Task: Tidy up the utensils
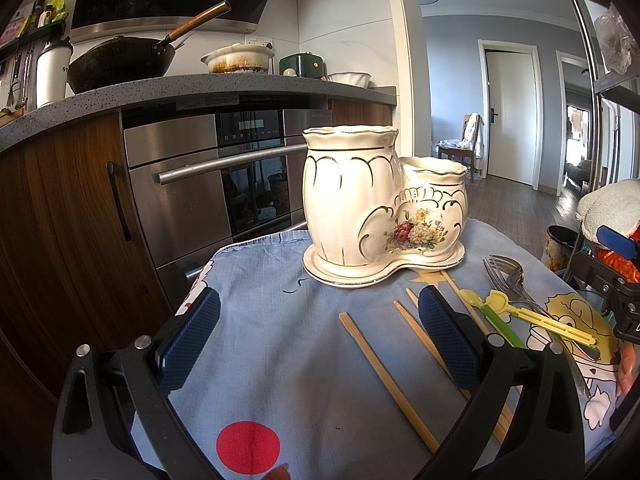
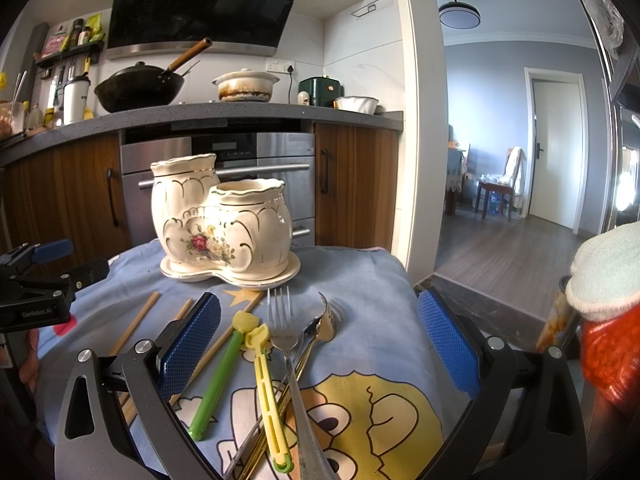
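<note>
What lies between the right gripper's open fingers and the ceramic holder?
In the right wrist view, the fork, a metal spoon and the yellow and green plastic utensils lie before the ceramic holder.

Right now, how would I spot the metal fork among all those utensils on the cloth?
Find the cream ceramic holder on the blue cartoon cloth. In front of it lies a heap of utensils; the fork is the silver piece with tines pointing at the holder, beside the yellow plastic utensil.

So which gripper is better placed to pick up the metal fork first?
Right, probably. The right gripper is open with the metal fork lying between its fingers. The left gripper is also open but sits over the wooden chopsticks, with the fork off to its right.
</note>
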Demonstrator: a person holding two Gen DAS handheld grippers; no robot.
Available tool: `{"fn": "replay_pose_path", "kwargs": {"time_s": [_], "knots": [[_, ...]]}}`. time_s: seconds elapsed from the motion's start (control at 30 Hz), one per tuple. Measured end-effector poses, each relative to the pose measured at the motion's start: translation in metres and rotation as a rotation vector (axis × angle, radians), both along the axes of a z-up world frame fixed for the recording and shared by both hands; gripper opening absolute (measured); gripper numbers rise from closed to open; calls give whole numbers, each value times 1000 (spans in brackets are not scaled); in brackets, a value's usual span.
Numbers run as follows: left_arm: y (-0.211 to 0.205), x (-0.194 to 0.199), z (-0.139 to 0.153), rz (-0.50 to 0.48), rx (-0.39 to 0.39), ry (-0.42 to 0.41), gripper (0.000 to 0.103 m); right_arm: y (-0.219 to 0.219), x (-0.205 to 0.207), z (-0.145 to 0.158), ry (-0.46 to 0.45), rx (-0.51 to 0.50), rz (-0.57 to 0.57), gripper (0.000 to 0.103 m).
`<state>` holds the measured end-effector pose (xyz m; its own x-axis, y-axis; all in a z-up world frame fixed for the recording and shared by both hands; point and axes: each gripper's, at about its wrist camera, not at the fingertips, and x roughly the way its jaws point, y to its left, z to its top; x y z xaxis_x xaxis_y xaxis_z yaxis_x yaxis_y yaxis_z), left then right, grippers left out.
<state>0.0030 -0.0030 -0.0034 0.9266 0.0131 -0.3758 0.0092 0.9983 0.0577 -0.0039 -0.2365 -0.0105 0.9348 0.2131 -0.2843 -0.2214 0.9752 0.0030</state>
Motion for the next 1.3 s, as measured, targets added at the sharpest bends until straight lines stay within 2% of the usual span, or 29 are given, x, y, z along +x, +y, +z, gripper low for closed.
{"fn": "replay_pose_path", "kwargs": {"time_s": [0.47,0.6,0.73,0.83,0.9,1.03,1.17,1.2,1.3], "knots": [[4,1,-1,-35,-15,29,98,-4,2,-1,7,7,6,98],[-3,7,-3,-39,38,94,98,-1,2,2,47,-35,-1,98],[-7,7,1,-31,107,130,98,-2,-2,1,100,-124,51,98],[-10,6,8,-61,134,167,98,3,-6,-3,146,-205,70,98],[-13,7,8,-77,153,190,98,4,-7,-5,182,-220,83,98],[-24,15,-4,-102,240,313,98,15,-2,-4,251,-236,129,98],[-26,17,-13,-125,235,365,98,28,7,-5,304,-273,180,96],[-26,18,-13,-129,222,374,98,33,9,-6,325,-281,202,92],[-24,19,-14,-142,186,413,96,44,19,-12,386,-320,235,65]]}}
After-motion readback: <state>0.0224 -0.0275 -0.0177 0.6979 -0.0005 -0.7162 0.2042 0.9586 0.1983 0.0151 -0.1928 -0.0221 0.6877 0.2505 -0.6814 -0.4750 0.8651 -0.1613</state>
